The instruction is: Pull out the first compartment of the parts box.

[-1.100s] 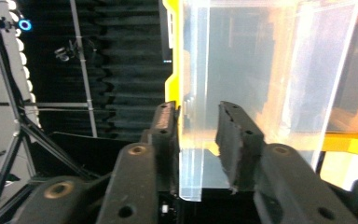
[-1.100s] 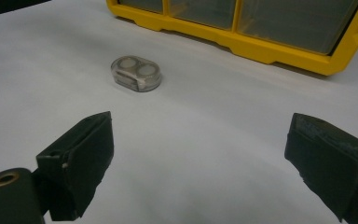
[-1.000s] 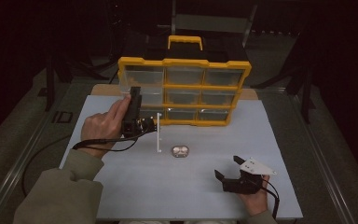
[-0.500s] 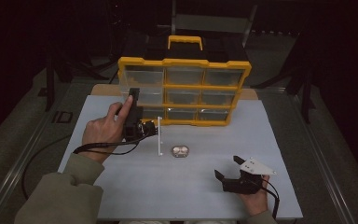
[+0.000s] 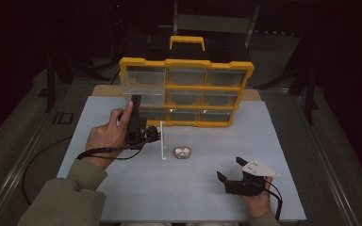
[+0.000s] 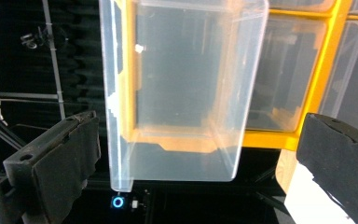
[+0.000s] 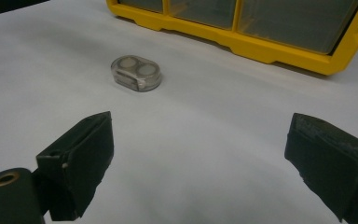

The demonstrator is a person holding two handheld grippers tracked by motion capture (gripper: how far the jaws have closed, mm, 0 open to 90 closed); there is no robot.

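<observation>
A yellow organiser with clear drawers stands at the back of the white table. Its bottom-left drawer is pulled out toward me and looks empty. My left gripper is at that drawer, and its jaws have just been opening. In the left gripper view the clear drawer sits between the wide-apart pads of the left gripper without touching them. A small clear oval case holding two round pieces lies mid-table. My right gripper rests open at the front right, with the case beyond it.
The organiser's black and yellow carry handle rises behind it. A black cable trails from the left gripper over the table's left side. The table's bare white top stretches between the two hands.
The left gripper's jaws have come apart off the drawer, and the left hand has eased slightly toward me. The drawer stays pulled out. The right gripper has kept still.
</observation>
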